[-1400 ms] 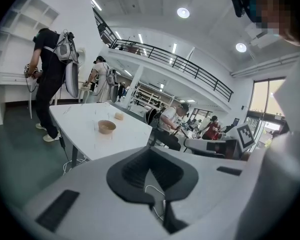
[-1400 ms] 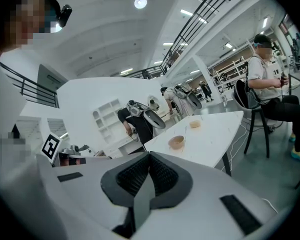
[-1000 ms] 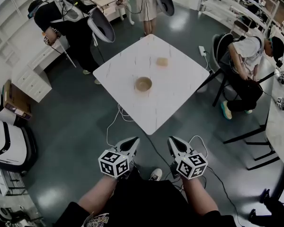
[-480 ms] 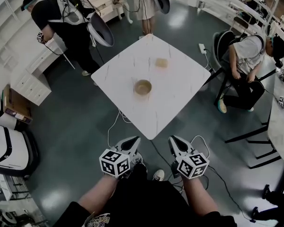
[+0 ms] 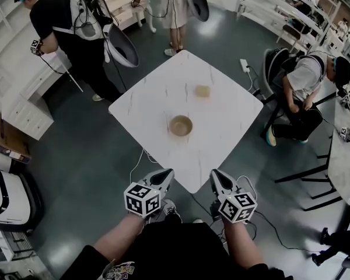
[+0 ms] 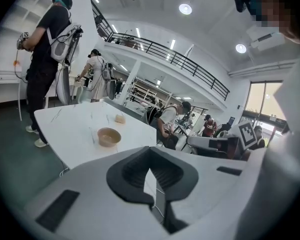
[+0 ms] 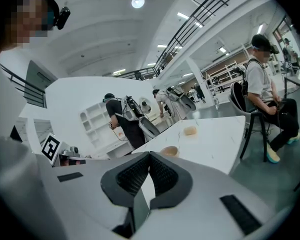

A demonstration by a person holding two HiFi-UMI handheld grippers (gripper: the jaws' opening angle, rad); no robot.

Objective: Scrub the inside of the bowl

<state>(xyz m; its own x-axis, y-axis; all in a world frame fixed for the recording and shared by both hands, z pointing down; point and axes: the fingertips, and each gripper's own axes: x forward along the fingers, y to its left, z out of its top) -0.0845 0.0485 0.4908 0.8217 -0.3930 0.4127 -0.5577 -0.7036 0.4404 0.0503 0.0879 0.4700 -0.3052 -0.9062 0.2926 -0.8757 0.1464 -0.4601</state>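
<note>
Both left gripper (image 5: pixel 165 173) and right gripper (image 5: pixel 214 174) have fingers together, empty, so we could knock the unheld bowl (image 5: pixel 181 125) across the tabletop (image 5: pixel 157 98).

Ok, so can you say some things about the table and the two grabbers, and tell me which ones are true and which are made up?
1. The bowl sits on the white table. True.
2. The left gripper is holding the bowl. False: its jaws are shut on nothing, and it is short of the table's near corner.
3. The sponge lies inside the bowl. False: it lies on the table, apart from the bowl, on the bowl's far side.
4. The right gripper has its jaws shut. True.
5. A person sits on a chair to the right of the table. True.
</note>
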